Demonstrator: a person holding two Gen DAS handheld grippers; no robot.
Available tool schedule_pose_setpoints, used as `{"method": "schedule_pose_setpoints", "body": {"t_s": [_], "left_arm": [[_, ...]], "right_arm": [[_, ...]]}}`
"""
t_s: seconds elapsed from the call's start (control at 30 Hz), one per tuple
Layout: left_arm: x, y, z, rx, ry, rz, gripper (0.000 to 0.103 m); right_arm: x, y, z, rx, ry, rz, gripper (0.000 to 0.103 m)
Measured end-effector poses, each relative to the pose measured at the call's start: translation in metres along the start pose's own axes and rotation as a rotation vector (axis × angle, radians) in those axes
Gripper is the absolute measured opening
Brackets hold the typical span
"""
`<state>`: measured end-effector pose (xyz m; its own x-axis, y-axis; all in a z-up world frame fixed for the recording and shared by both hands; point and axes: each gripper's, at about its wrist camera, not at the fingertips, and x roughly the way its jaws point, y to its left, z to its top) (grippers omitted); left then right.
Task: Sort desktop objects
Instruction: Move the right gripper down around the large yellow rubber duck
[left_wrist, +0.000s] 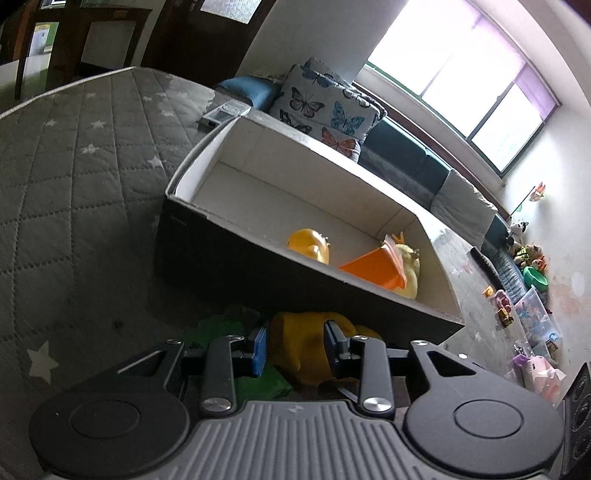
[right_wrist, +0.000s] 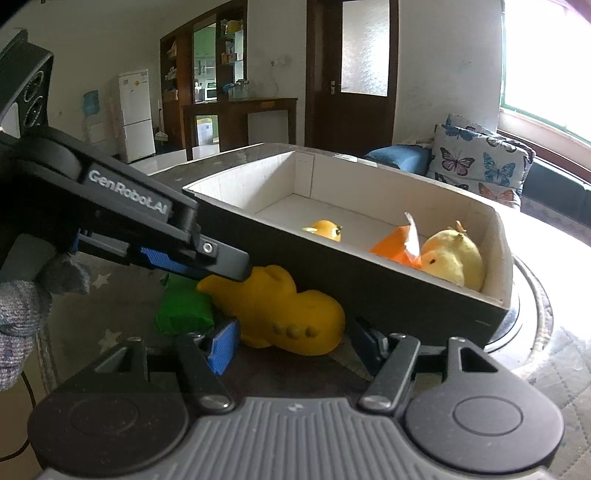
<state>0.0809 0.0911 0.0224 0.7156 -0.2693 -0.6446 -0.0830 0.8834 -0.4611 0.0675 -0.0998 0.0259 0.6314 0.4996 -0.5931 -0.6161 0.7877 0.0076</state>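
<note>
Two tools worked at one yellow toy (right_wrist: 284, 314), which lay on the quilted surface (left_wrist: 74, 166) just in front of the box's dark near wall. The toy was a soft, lumpy shape with three small bumps on its side. A green block (right_wrist: 183, 314) sat touching its far-left end.

Left tool (left_wrist: 295, 345): jaws spread, blue pads on either side of the toy's yellow bulk. In its own view the pads stood close to the toy's flanks; whether they pressed on it could not be told. In the right wrist view this tool (right_wrist: 207, 264) came in from the left, angled down, its tip over the toy's upper left end. A gloved hand (right_wrist: 26, 295) showed behind it.

Right tool (right_wrist: 295, 343): jaws spread wide, one blue pad just beside the toy's left side, the other clear of its right end. No pinch seen.

Box (left_wrist: 207, 218): long, dark outside, white inside, set near the surface's far edge. At its right end lay an orange ball-like toy (right_wrist: 325, 229), an orange piece (right_wrist: 397, 247) with a white flap, and a yellow chick (right_wrist: 456, 258) against the end wall. The rest of the box floor was bare.

Beyond the surface's far edge: a butterfly cushion (right_wrist: 480, 162) on a dark sofa under a bright window.
</note>
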Motion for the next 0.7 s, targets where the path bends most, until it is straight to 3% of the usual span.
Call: {"method": "schedule_pose_setpoints", "body": {"t_s": [0.57,0.7], "left_arm": [[0.004,0.009,0.005,-0.029,0.004,-0.045,0.036],[0.005,0.010,0.006,-0.036,0.004,-0.047,0.035]], "right_arm": [[-0.026,0.019,-0.012,-0.057,0.004,0.052,0.066],[-0.027,0.021,-0.008,-0.070,-0.002,0.016,0.065]]}}
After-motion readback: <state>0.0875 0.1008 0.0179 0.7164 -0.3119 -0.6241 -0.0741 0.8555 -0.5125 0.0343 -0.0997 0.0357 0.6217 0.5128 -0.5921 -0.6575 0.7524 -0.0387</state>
